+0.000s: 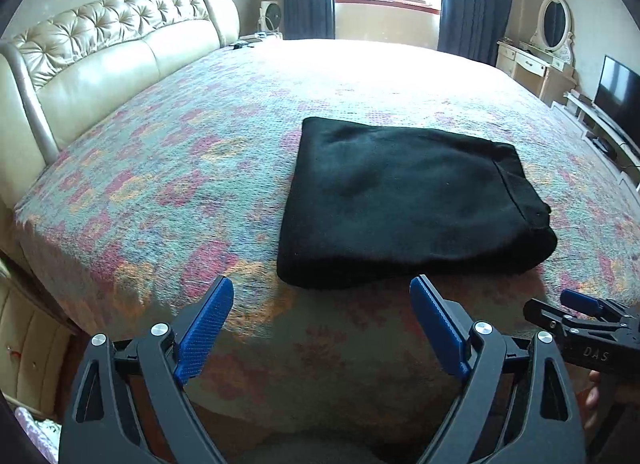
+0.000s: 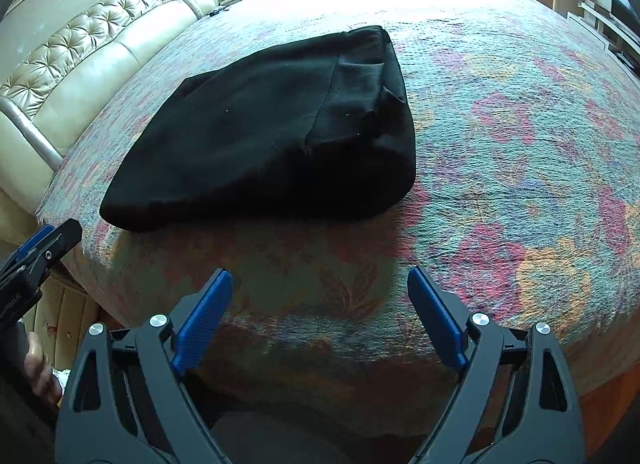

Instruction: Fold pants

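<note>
Black soft-knit pants [image 1: 404, 200], folded into compact rectangle, lying centre frame on bed with pink-teal floral bedspread [image 1: 180, 184]. Task looking near done. Left hand-held gripper [image 1: 322, 312] hovering bottom centre, jaws spread, gripping nothing; right hand-held gripper [image 2: 320, 304] likewise, wide apart, empty. Risk: loose right edge of bundle bulging; careless nudge or snagging pad likely unfolding top layer.

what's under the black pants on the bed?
The folded black pants lie flat on the floral bedspread, which shows all around them. Whatever sits beneath the fabric is covered; nothing pokes out.
</note>
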`<state>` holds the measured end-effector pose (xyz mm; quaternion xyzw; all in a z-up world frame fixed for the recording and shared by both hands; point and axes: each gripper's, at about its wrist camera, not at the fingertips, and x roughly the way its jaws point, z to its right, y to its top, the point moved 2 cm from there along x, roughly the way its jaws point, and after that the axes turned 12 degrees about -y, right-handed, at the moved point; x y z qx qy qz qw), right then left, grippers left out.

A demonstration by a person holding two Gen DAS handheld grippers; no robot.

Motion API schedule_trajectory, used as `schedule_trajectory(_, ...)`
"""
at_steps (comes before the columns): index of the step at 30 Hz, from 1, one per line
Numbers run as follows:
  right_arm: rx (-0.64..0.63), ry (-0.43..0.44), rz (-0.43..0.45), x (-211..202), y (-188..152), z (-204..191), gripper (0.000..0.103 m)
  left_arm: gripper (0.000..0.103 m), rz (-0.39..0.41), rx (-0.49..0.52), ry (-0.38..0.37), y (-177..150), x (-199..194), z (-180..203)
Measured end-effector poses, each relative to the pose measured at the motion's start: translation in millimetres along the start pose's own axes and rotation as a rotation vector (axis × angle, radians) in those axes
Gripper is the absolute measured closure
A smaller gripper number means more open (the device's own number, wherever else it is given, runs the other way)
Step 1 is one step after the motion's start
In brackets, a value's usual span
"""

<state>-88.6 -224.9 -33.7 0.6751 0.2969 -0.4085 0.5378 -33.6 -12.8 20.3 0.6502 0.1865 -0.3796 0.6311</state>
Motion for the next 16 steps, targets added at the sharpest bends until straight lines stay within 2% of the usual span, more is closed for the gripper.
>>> schedule_trajectory(1,0.001,0.000,-0.002,0.3,0.1,0.1,0.014,0.014,0.005,0.019,0.006,1.1,0.7,0.7)
schedule_trajectory(4,0.006,0.005,-0.014,2.6,-1.2,0.2,0.014,0.015,0.004,0.023,-0.087,4.0,1.6,3.0)
schedule_trajectory(8,0.005,0.003,-0.025,4.6,-3.8,-1.9,0.014,0.015,-0.024,0.059,-0.111,3.9,6.3,10.9)
schedule_trajectory(16,0.014,0.005,-0.034,7.6,-3.6,-3.9,0.014,0.015,-0.061,-0.040,-0.114,1.2,11.7,0.8)
